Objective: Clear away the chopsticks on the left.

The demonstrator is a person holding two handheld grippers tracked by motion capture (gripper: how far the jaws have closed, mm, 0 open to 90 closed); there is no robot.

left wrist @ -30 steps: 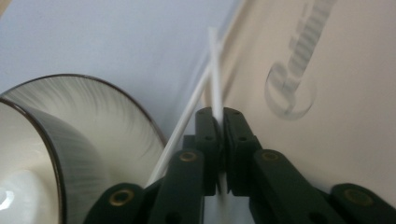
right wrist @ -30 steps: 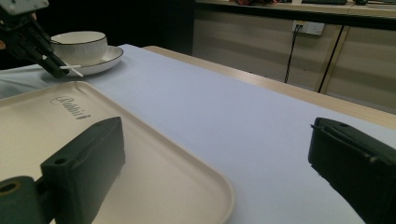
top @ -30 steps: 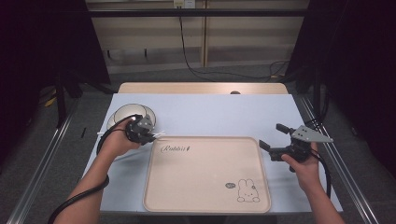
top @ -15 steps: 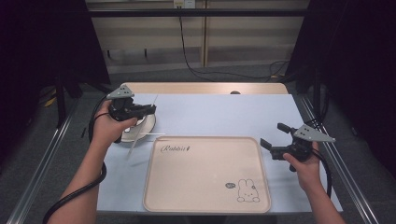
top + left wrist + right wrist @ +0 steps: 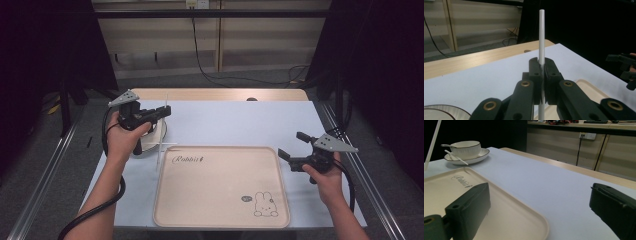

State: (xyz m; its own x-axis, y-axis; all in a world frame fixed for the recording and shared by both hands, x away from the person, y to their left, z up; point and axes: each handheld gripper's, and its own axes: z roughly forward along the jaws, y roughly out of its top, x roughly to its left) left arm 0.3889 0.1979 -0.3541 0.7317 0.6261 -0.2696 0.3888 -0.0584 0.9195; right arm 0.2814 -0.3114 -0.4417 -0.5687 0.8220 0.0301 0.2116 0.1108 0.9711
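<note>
A cream tray [image 5: 222, 187] printed with a rabbit lies nearest the person; the right gripper [image 5: 296, 150] hovers at its right edge, jaws spread wide around nothing. Farther back, the left gripper [image 5: 162, 112] is clamped tight on an upright white chopstick [image 5: 541, 37], raised above the bowl [image 5: 466, 148] and plate [image 5: 477, 156].

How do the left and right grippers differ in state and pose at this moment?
The left gripper has its jaws shut on a thin white stick, which stands upright between them; the right gripper has its jaws wide apart with nothing between them. The left gripper is held up above the bowl and plate; the right gripper sits low beside the tray at its right edge. Both are black, hand-held and carry a grey plate.
</note>
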